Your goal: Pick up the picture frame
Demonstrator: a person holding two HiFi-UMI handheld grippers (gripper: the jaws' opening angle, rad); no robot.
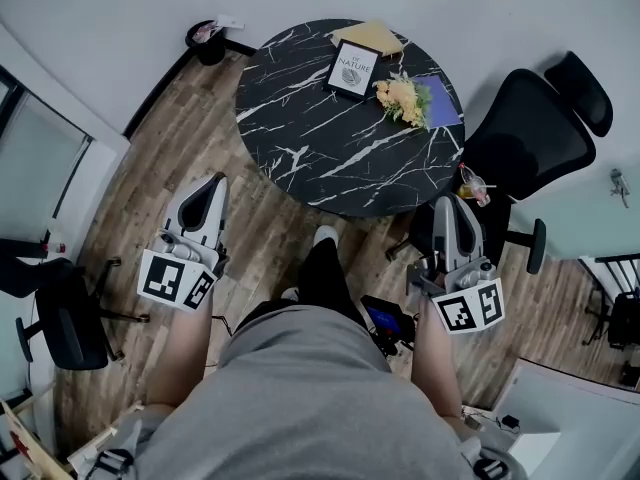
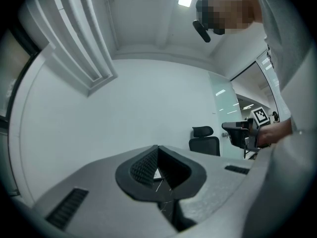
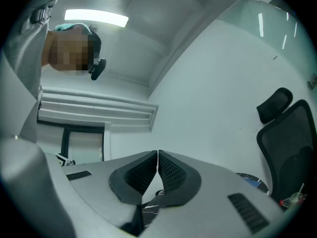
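Left gripper (image 2: 157,150): jaws pressed together, nothing between them. Right gripper (image 3: 157,155): jaws likewise pressed together, empty. Both are off the near edge of the round black marble table (image 1: 300,158), touching nothing.

Picture frame (image 1: 353,69) sits near the table's far edge, black border, white print with the word "NATURE" legible. Yellow folder (image 1: 368,36) just behind it; flower bunch (image 1: 402,98) just right, over a blue book (image 1: 442,103). Black office chair (image 1: 535,133) at the table's right edge.
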